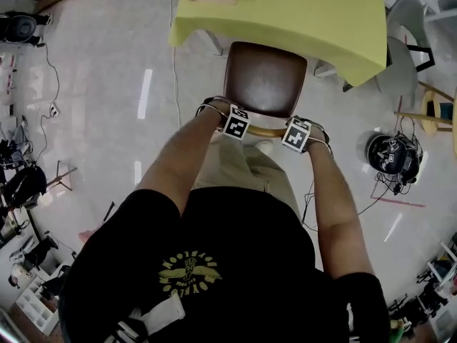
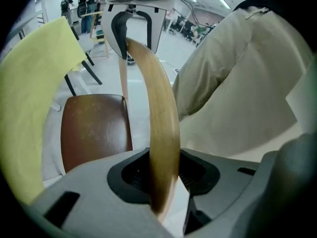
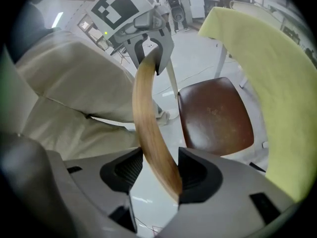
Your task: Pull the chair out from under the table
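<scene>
The chair has a brown seat (image 1: 264, 77) and a curved wooden backrest (image 1: 265, 131). Its seat front lies under the edge of the table with the yellow cloth (image 1: 307, 13). My left gripper (image 1: 230, 120) is shut on the backrest's left end and my right gripper (image 1: 300, 136) on its right end. In the left gripper view the backrest (image 2: 158, 113) runs between the pads of the left gripper (image 2: 163, 170), with the seat (image 2: 94, 128) to its left. In the right gripper view the backrest (image 3: 148, 128) crosses the right gripper (image 3: 156, 175) at a slant, and the seat (image 3: 215, 115) lies beyond.
The person's beige trousers (image 2: 237, 83) stand close behind the backrest. A black helmet-like object with cables (image 1: 391, 156) lies on the floor to the right, and white chairs (image 1: 407, 41) stand beyond it. Bags and gear (image 1: 21, 184) line the left side.
</scene>
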